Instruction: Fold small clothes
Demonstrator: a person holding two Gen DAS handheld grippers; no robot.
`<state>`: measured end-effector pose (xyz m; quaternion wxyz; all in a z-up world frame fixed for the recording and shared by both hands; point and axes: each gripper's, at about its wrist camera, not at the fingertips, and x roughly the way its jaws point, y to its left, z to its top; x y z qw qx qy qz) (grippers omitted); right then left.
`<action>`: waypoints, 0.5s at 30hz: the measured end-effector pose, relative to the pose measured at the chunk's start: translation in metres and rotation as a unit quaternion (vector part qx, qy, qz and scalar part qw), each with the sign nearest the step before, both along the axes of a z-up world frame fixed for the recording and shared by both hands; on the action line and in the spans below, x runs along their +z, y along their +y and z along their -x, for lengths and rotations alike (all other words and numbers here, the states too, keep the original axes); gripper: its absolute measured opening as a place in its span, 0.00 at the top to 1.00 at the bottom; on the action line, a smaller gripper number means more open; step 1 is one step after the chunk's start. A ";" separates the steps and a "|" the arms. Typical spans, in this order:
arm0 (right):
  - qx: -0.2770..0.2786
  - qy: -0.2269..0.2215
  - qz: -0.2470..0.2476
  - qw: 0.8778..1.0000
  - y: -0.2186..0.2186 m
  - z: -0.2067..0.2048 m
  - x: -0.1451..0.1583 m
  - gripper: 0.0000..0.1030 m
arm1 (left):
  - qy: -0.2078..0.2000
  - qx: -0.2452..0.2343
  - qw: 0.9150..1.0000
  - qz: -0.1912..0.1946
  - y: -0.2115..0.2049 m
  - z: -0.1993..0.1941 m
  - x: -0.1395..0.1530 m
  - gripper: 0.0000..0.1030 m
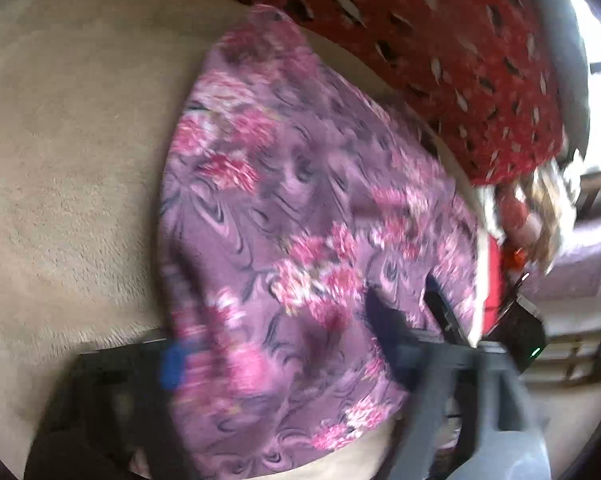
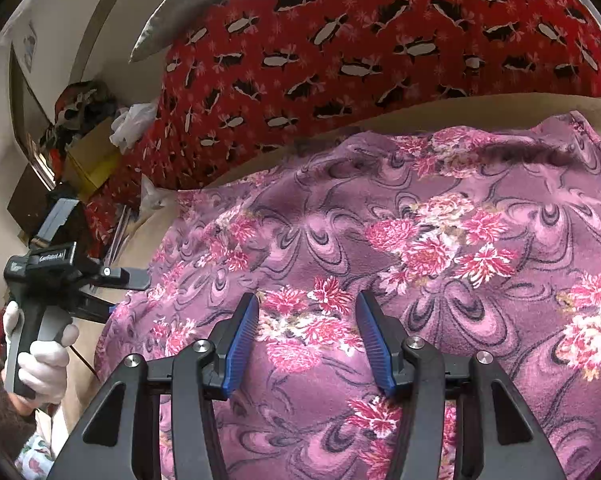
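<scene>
A purple garment with pink flowers (image 2: 400, 240) lies spread on a beige plush surface (image 1: 80, 140); it also shows in the left wrist view (image 1: 300, 220), blurred. My right gripper (image 2: 306, 320) is open, its blue pads (image 2: 244, 340) just above the cloth with nothing between them. My left gripper (image 2: 132, 292) sits at the garment's left edge; in its own view the cloth drapes over its fingers (image 1: 172, 368) and hides the tips, so whether the jaws stand open or shut does not show.
A red cover with a black and white print (image 2: 360, 40) lies behind the garment. Boxes and clutter (image 2: 84, 140) stand at the far left. A gloved hand (image 2: 40, 364) holds the left gripper's handle.
</scene>
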<state>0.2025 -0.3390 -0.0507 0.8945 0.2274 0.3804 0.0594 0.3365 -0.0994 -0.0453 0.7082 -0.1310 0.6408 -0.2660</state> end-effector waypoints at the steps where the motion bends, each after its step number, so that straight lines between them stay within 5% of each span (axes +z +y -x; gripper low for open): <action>1: -0.001 0.002 -0.001 1.000 0.000 -0.001 0.000 0.49 | -0.009 -0.008 1.000 -0.015 -0.005 0.003 0.002 0.73; 3: -0.001 0.011 -0.003 1.000 -0.002 -0.003 0.003 0.49 | -0.017 -0.002 1.000 -0.018 -0.006 0.008 0.010 0.83; 10: -0.047 0.018 0.025 0.998 -0.021 0.014 0.025 0.50 | -0.030 0.023 0.998 0.058 -0.005 0.030 0.052 0.85; 15: -0.078 0.029 0.045 0.995 -0.049 0.038 0.034 0.49 | -0.037 0.023 0.997 0.059 -0.030 0.041 0.069 0.85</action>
